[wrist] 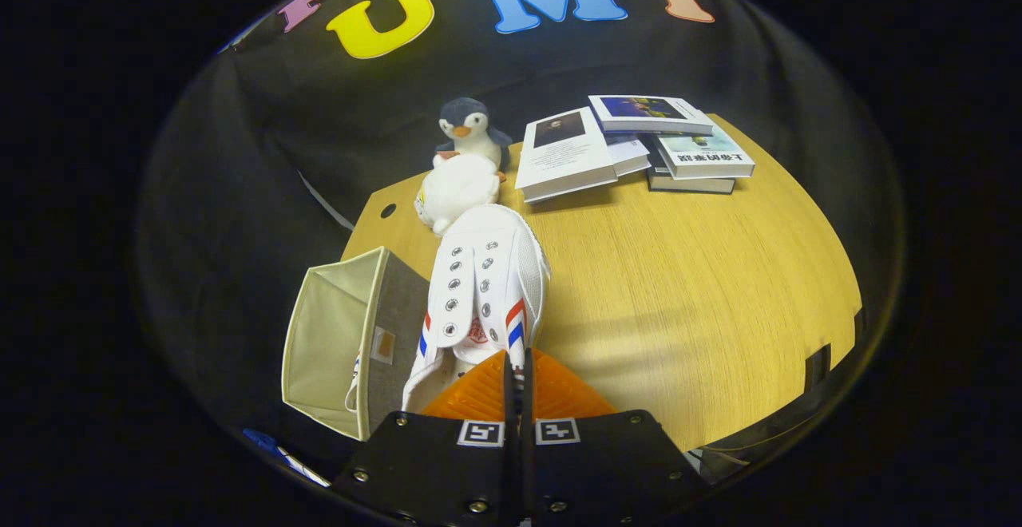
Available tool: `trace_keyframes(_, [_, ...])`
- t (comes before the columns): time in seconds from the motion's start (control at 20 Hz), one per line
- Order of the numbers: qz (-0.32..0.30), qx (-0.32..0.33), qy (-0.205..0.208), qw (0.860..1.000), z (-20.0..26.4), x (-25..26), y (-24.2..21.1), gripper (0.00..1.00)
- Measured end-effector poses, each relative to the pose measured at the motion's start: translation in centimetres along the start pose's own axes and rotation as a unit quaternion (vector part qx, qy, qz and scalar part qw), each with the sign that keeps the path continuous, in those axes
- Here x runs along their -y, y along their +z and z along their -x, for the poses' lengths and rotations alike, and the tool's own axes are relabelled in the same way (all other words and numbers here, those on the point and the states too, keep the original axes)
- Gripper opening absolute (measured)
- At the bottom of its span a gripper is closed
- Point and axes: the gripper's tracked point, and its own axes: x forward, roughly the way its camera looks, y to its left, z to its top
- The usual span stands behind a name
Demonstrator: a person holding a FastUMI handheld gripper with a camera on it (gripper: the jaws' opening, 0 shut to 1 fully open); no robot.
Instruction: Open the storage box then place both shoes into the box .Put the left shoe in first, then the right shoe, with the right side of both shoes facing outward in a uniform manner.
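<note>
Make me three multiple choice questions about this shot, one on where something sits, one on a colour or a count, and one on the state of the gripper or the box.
1. Where is the storage box relative to the shoe?
A. Beside the shoe, on the side away from the books
B. Under the books
C. Behind the penguin

2. What colours are the stripes on the side of the shoe?
A. Green and yellow
B. Red and blue
C. Black and grey

3. What is the gripper doing?
A. Wide open over bare table
B. Closed on a book
C. Shut on the shoe's rear edge

Answers: 1 A, the box lies next to the shoe, opposite the books side. 2 B, red and blue bands show near the eyelets. 3 C, the fingers are pressed nearly together at the shoe's heel end.
</note>
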Motion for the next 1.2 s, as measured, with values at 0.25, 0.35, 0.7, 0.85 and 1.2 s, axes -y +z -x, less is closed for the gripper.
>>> trace_keyframes(0.25, [-0.003, 0.005, 0.027, 1.000, 0.3, -5.4, -0.1, 0.00])
trace_keyframes(0.35, [-0.002, 0.009, 0.035, 0.999, 0.6, -7.8, 0.0, 0.00])
trace_keyframes(0.7, [0.003, 0.008, 0.065, 0.998, -0.3, -14.2, -1.6, 0.00])
trace_keyframes(0.85, [0.007, 0.002, 0.062, 0.998, -1.4, -15.6, -2.7, 0.00])
trace_keyframes(1.2, [0.005, -0.002, 0.055, 0.998, -3.2, -16.9, -4.6, 0.07])
